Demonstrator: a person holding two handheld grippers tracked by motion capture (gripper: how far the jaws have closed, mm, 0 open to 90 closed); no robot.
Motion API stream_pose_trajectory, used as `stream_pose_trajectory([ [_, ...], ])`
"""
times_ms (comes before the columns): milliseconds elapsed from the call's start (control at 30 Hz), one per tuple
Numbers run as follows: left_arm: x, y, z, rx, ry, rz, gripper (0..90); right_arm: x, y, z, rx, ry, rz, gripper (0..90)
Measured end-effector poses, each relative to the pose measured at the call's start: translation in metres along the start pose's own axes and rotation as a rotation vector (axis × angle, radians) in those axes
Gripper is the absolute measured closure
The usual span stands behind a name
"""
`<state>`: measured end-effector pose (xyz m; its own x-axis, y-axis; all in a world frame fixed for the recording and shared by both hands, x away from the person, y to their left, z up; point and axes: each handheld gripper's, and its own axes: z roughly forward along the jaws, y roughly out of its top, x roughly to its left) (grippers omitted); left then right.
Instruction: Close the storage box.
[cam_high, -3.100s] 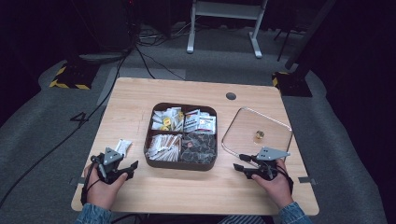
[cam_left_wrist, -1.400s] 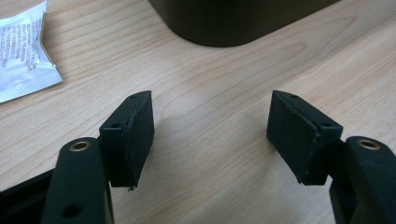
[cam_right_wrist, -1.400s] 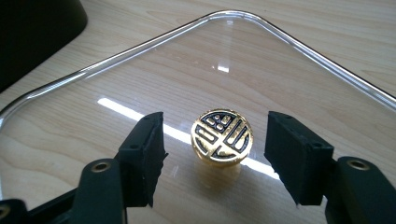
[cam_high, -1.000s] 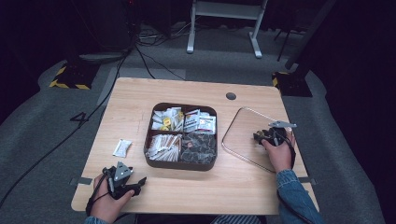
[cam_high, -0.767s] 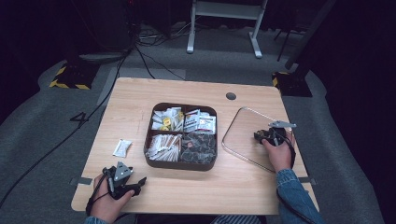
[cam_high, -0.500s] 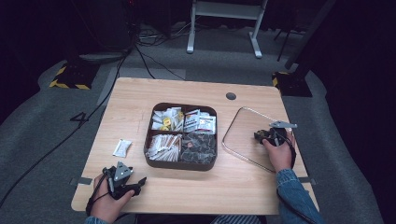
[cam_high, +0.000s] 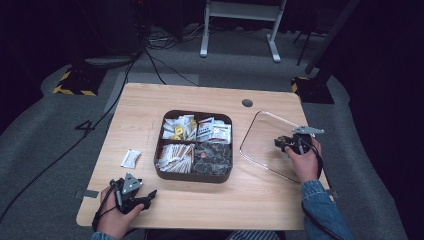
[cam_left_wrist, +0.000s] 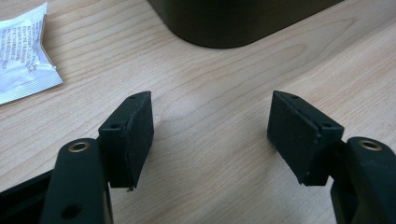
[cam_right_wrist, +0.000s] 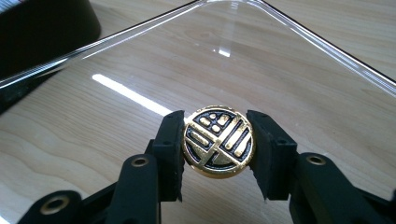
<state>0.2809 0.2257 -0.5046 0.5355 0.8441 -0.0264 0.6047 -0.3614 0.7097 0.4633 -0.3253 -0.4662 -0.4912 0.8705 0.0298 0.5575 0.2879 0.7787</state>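
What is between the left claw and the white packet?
Nothing but bare table. In the high view, the left claw sits open near the front edge, and the white packet lies apart from it, farther up.

Only a "4" reads — marked on the grey floor (cam_high: 86, 125) — left of the table (cam_high: 150, 107).

A dark recording studio or lab: grey carpet floor (cam_high: 60, 135), cables (cam_high: 150, 55), hazard-striped foot (cam_high: 75, 85) and white stand (cam_high: 240, 20) lie beyond the lit wooden table (cam_high: 200, 100), far from both grippers.

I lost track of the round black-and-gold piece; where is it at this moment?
In the right gripper view, the black-and-gold disc sits clamped in the right gripper, over the clear glass lid right of the brown tray.
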Motion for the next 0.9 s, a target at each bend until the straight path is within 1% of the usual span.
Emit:
stream_pose_trajectory([
  [33, 0.000, 0.000, 0.000, 0.000, 0.000, -0.001, 32.0, 0.000, 0.002, -0.003, -0.002, 0.011, 0.005, 59.1],
  [100, 0.000, 0.000, 0.000, 0.000, 0.000, 0.000, 32.0, 0.000, 0.006, -0.008, -0.006, 0.018, 0.004, 59.0],
  [233, 0.000, 0.000, 0.000, 0.000, 0.000, -0.001, 32.0, 0.001, 0.013, -0.018, -0.022, 0.016, -0.009, 59.0],
  [333, 0.000, 0.000, 0.000, 0.000, 0.000, -0.001, 32.0, 0.003, 0.017, -0.025, -0.034, 0.027, 0.002, 59.0],
  [400, 0.000, 0.000, 0.000, 0.000, 0.000, 0.000, 32.1, 0.004, 0.020, -0.028, -0.041, 0.032, 0.000, 59.0],
  [600, 0.000, 0.000, 0.000, 0.000, 0.000, 0.000, 32.0, 0.009, 0.029, -0.039, -0.065, 0.037, -0.016, 59.0],
  [733, 0.000, 0.000, 0.000, 0.001, 0.000, 0.000, 32.0, 0.014, 0.035, -0.044, -0.074, 0.049, -0.023, 59.0],
  [900, 0.000, 0.000, 0.000, 0.001, 0.000, 0.000, 32.0, 0.024, 0.043, -0.045, -0.076, 0.066, -0.043, 59.0],
])
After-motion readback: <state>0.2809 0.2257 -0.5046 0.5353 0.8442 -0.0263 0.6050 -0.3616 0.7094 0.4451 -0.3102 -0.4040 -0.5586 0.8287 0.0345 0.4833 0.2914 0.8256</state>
